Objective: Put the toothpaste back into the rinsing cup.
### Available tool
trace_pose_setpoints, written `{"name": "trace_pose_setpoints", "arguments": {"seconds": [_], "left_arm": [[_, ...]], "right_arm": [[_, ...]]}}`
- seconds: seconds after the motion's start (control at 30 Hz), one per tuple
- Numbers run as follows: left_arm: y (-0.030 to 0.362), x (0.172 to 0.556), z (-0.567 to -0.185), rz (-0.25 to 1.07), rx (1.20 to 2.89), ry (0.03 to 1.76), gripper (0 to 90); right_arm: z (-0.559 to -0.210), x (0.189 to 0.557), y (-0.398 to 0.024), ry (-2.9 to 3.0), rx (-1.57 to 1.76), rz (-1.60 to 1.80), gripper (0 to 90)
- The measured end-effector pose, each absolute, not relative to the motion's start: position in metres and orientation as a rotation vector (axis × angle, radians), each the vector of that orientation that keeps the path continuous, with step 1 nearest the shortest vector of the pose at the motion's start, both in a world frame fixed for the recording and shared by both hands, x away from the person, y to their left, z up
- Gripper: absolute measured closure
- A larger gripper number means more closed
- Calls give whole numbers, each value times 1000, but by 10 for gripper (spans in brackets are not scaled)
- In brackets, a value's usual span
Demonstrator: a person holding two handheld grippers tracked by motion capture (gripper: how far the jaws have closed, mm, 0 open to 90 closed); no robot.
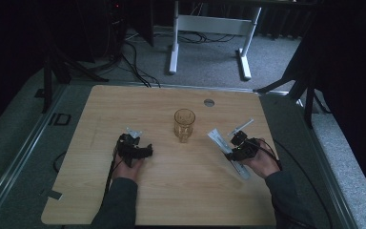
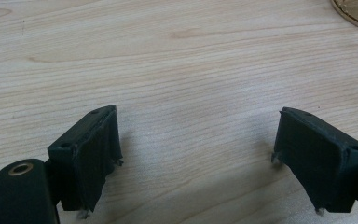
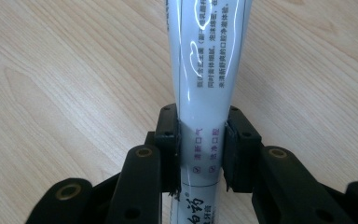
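Both forearms come in over the desk's [image 1: 171, 200] near edge. My right gripper [image 3: 200, 135] clamps a white toothpaste tube [image 3: 207, 60], jaws pressed on its flanks, toward the right edge. My left gripper [image 2: 196, 140] rests with jaws spread wide over bare wood. Between them, near the centre, stands an amber glass [image 1: 184, 125].
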State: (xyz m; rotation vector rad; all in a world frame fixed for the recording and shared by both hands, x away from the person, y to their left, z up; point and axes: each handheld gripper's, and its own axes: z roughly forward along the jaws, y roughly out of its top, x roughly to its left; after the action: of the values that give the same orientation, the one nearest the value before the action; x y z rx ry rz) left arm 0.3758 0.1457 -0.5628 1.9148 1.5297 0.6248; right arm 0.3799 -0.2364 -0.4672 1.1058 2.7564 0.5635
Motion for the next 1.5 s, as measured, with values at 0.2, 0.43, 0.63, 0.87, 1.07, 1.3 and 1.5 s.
{"name": "trace_pose_setpoints", "arguments": {"seconds": [0.2, 0.43, 0.63, 0.87, 1.07, 1.3, 1.5], "left_arm": [[146, 376, -563, 625, 1915, 1529, 143], [146, 376, -563, 625, 1915, 1530, 143], [146, 376, -563, 625, 1915, 1530, 143], [146, 376, -563, 625, 1915, 1530, 143], [146, 376, -563, 625, 1915, 1530, 142], [146, 376, -563, 625, 1914, 1530, 143], [146, 376, -563, 625, 1913, 1530, 143]], "right_arm": [[-468, 381, -236, 2750, 1110, 599, 708], [-470, 384, -233, 2722, 1120, 646, 708], [-467, 384, -232, 2696, 1123, 702, 708], [-467, 385, -231, 2687, 1135, 743, 708], [-465, 387, -230, 2673, 1138, 782, 708], [-462, 388, -227, 2662, 1136, 826, 708], [-461, 391, -225, 2651, 1125, 850, 708]]}}
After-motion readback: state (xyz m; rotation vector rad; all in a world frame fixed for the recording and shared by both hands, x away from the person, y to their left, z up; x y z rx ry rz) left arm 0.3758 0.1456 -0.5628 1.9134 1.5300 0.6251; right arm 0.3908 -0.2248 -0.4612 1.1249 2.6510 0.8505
